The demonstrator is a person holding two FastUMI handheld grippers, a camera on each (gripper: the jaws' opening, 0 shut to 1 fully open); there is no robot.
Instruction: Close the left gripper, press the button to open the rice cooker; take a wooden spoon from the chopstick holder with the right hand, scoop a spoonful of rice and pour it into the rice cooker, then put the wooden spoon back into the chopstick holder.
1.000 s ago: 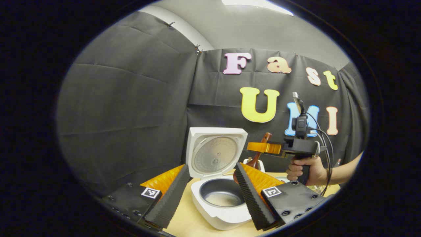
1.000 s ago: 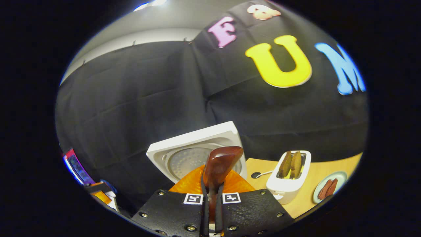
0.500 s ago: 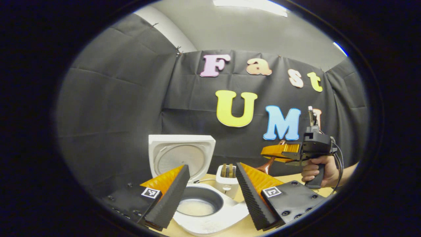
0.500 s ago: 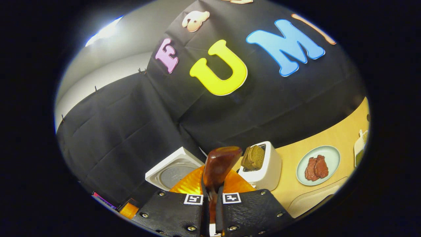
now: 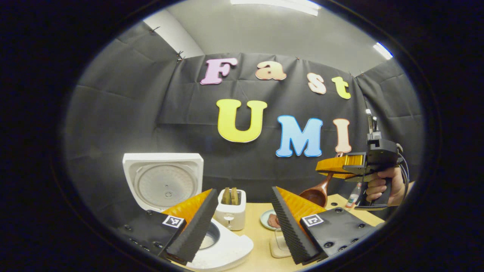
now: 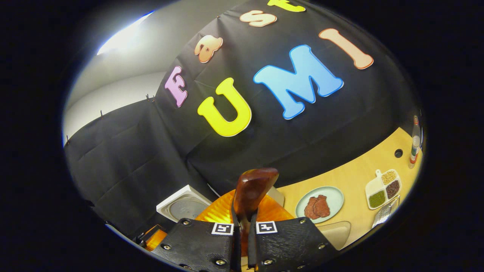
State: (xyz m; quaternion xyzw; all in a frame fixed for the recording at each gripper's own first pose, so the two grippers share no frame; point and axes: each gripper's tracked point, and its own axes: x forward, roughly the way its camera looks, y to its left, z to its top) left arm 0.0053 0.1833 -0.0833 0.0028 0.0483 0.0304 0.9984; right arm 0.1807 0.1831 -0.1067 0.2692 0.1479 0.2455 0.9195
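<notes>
The white rice cooker (image 5: 227,251) stands open at the lower left of the left gripper view, its lid (image 5: 162,181) upright; my own finger hides part of the pot. My left gripper (image 5: 244,226) is open with nothing between its fingers. Farther right, a hand holds my right gripper (image 5: 332,166) above the table, shut on the wooden spoon (image 5: 315,194), whose bowl hangs down. In the right gripper view, my right gripper (image 6: 244,226) clamps the spoon handle (image 6: 251,190), which sticks up past the fingers. The cooker lid (image 6: 185,206) shows low on the left.
A white toaster (image 5: 230,209) with bread stands right of the cooker. A plate of meat (image 6: 319,204), a divided dish of grains (image 6: 383,187) and a small bottle (image 6: 414,143) sit on the wooden table (image 6: 363,170). A clear container (image 5: 280,241) stands between my left fingers.
My right gripper has carried the spoon to the right, away from the cooker. Both views have swung right, so the cooker has slid to the left and the plate and dishes have come into view.
</notes>
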